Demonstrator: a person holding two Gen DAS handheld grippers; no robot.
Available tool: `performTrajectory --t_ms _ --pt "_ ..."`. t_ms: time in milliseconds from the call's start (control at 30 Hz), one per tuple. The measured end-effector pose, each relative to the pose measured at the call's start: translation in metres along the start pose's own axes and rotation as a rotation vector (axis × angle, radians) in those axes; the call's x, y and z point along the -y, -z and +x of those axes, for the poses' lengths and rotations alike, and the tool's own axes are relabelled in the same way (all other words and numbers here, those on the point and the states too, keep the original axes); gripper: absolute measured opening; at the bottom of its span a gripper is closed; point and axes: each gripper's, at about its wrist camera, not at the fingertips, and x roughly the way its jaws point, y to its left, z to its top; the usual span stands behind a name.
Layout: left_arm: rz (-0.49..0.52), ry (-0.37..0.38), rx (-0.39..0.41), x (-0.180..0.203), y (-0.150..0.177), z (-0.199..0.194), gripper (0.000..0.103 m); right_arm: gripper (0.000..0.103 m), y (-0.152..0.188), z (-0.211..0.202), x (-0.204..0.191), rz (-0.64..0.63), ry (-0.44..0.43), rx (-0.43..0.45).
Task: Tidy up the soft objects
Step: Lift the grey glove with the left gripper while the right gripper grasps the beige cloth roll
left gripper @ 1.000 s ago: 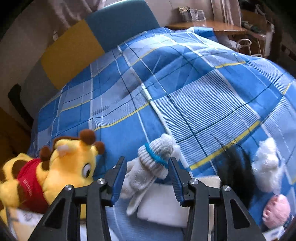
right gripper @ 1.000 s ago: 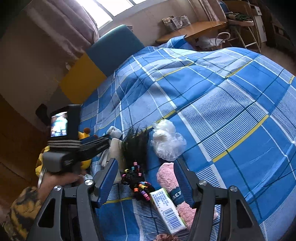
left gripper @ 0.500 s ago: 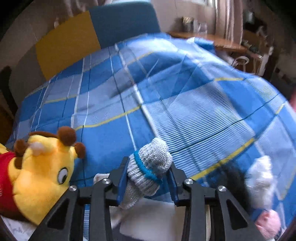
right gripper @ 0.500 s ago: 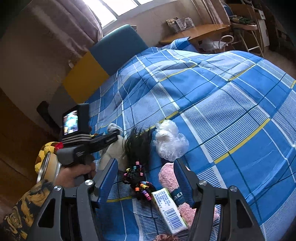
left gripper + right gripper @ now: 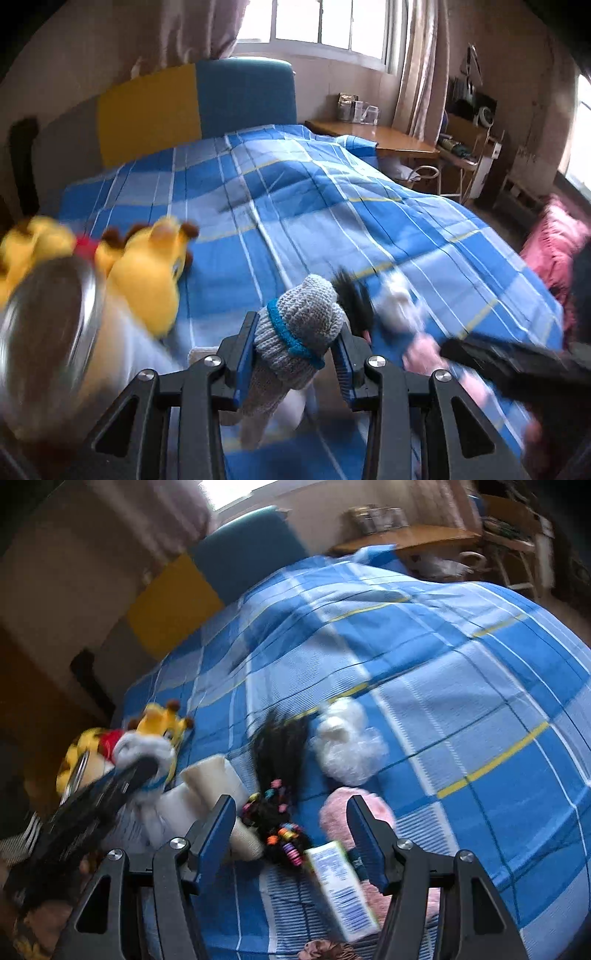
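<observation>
A grey knitted glove (image 5: 306,317) with a blue band hangs lifted above the blue checked bed cover (image 5: 295,206), with my left gripper (image 5: 295,343) shut on it. The right wrist view shows that gripper (image 5: 140,771) at the left, blurred, the glove (image 5: 147,749) in it. My right gripper (image 5: 291,812) hovers over the pile with its jaws slowly closing; nothing is pinched between them. Under it lie a black hair piece (image 5: 277,775) with coloured bands, a pink fluffy thing (image 5: 332,812) and a white fluffy bundle (image 5: 343,746).
A yellow giraffe plush (image 5: 147,269) lies at the left, a round metal-rimmed thing (image 5: 48,325) blurred before it. A white cloth (image 5: 207,779) and a barcoded box (image 5: 340,886) lie in the pile. A wooden desk (image 5: 388,136) stands beyond the bed, something pink and furry (image 5: 557,240) at the right.
My left gripper closed on the knitted glove and lifted it off the white cloth, swinging up and away. The right gripper stayed over the pile, rolling slightly.
</observation>
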Motion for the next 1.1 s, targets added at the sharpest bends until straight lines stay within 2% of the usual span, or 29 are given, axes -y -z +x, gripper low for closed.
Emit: performTrajectory --t_ms 100,300,367,500,633,667,700,733,800,933,1100 --pt "-0.024 0.001 -0.015 -0.007 0.032 -0.02 0.038 0.061 0.006 0.007 -0.017 -0.086 -0.038 -0.045" --pt "-0.104 0.037 -0.063 -0.026 0.085 -0.051 0.038 0.061 0.022 0.021 -0.058 -0.278 -0.005 -0.103" --pt "-0.123 0.046 -0.072 -0.03 0.097 -0.057 0.038 0.055 0.023 0.029 -0.069 -0.318 0.023 -0.116" --pt "-0.153 0.059 -0.084 -0.035 0.116 -0.069 0.038 0.053 0.013 0.05 -0.084 -0.354 0.044 -0.142" --pt "-0.172 0.074 -0.074 -0.042 0.127 -0.083 0.038 0.05 0.001 0.091 -0.092 -0.374 0.114 -0.2" --pt "-0.17 0.076 -0.073 -0.043 0.128 -0.085 0.038 0.046 0.0 0.101 -0.092 -0.371 0.133 -0.218" --pt "-0.166 0.078 -0.071 -0.044 0.13 -0.088 0.038 0.026 0.001 0.108 -0.093 -0.376 0.138 -0.233" --pt "-0.16 0.076 -0.068 -0.045 0.131 -0.091 0.038 0.023 0.002 0.111 -0.094 -0.388 0.149 -0.239" --pt "-0.15 0.078 -0.067 -0.047 0.134 -0.093 0.038 0.022 0.008 0.112 -0.097 -0.424 0.191 -0.227" --pt "-0.145 0.081 -0.077 -0.046 0.142 -0.093 0.038 0.022 0.02 0.106 -0.091 -0.441 0.189 -0.216" --pt "-0.147 0.086 -0.089 -0.04 0.149 -0.091 0.038 0.022 0.017 0.107 -0.079 -0.375 0.138 -0.216"
